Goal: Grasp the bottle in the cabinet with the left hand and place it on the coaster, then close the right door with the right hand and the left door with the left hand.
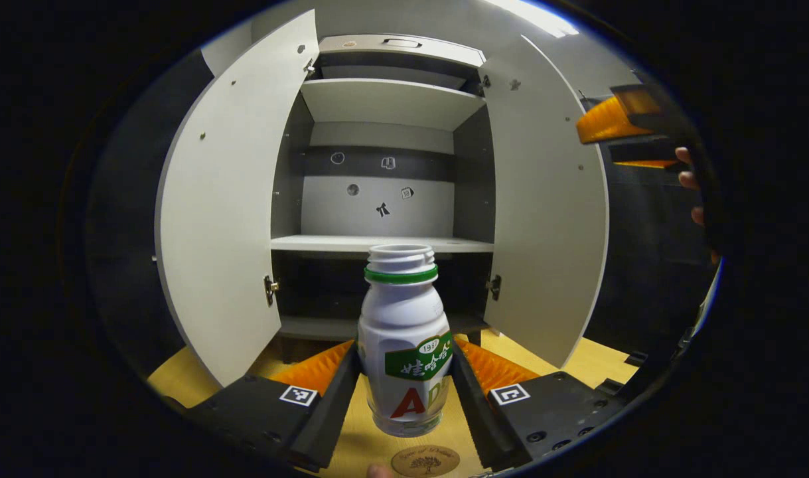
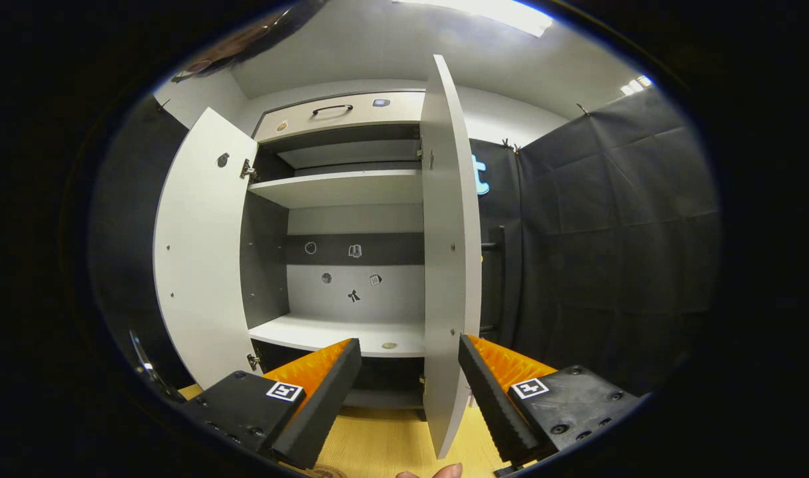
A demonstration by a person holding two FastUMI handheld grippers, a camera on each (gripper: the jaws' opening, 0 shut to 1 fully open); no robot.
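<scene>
A white bottle with a green neck ring and no cap stands upright between my left gripper's fingers. The left gripper is shut on it, both fingers against its sides. Its base hangs just above the wooden table, with a round brown coaster directly below and nearer to me. Behind it the cabinet has its left door and right door swung wide. My right gripper is open and holds nothing; the right door shows edge-on just ahead of it.
The right gripper, held by a hand, hangs high beyond the right door in the left gripper view. The cabinet's shelves are bare. The left door is also open. Yellow tabletop lies under the cabinet, with black cloth walls around.
</scene>
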